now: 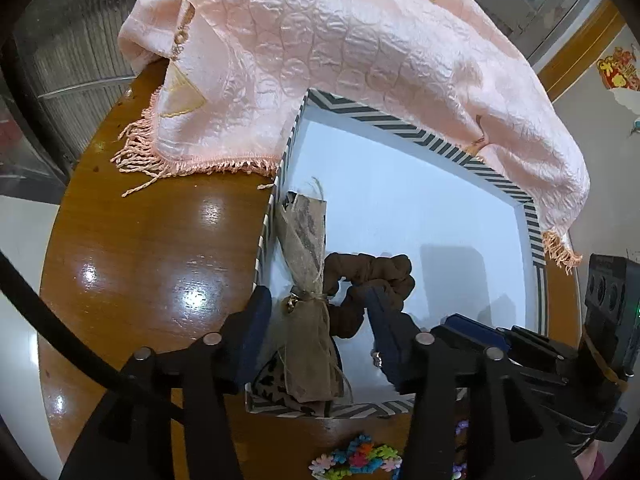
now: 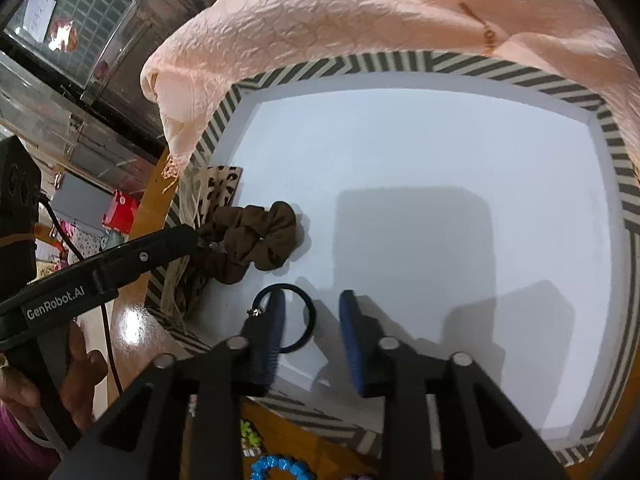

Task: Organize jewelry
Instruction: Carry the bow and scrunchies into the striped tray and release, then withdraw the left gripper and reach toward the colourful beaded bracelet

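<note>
Partly hidden: black hair tie (image 2: 306, 322) behind spread right gripper (image 2: 312, 316); left gripper (image 1: 316, 316) spread too.

Table: your glossy brown wooden tabletop (image 1: 160, 248) reflects bright light spots.
Floor: pale (image 1: 16, 240).
Wall: cream (image 1: 592, 120) with a red decoration (image 1: 618, 70).

Brown scrunchie (image 2: 256, 236) lying crumpled near tray's (image 2: 400, 62) left wall, thin black hair tie (image 2: 306, 320) flat just below it
</note>
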